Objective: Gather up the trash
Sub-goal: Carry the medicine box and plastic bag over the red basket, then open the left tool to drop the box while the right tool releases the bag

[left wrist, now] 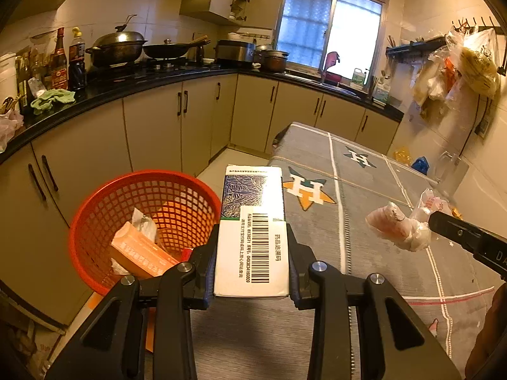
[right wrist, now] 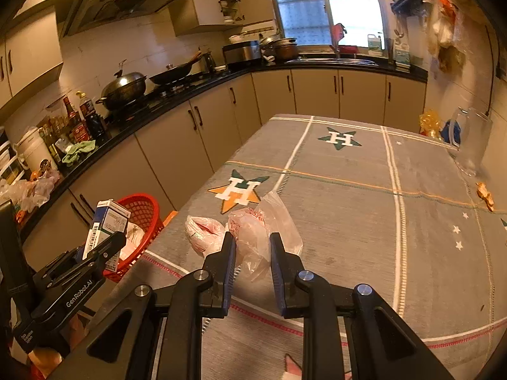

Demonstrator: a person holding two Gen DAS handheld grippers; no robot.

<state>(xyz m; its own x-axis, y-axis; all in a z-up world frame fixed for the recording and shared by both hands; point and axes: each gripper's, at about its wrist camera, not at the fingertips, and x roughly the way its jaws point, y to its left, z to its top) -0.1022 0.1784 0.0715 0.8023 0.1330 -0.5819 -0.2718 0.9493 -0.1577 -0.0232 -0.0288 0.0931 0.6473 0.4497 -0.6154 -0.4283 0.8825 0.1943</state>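
The left gripper point(left wrist: 252, 253) is clamping a white-and-blue rectangular cardboard box with a barcode point(left wrist: 252, 221) between both fingers, jaws closed on its sides — the red plastic mesh basket point(left wrist: 202, 190) is sitting just left of it and lower. The right gripper point(right wrist: 253, 243) is standing partly open, its fingers flanking a crumpled clear plastic bag with pink print point(right wrist: 253, 228) lying on the grey star-patterned tablecloth point(right wrist: 348, 205); whether the pads are touching it cannot be told.

The basket point(left wrist: 95, 221) is red lattice mesh, with an orange box point(left wrist: 142, 253) inside. The carton point(left wrist: 253, 231) is white with a blue leaf print, green band and black barcode. The desk point(right wrist: 348, 190) cloth is grey with white lines and green and orange stars.
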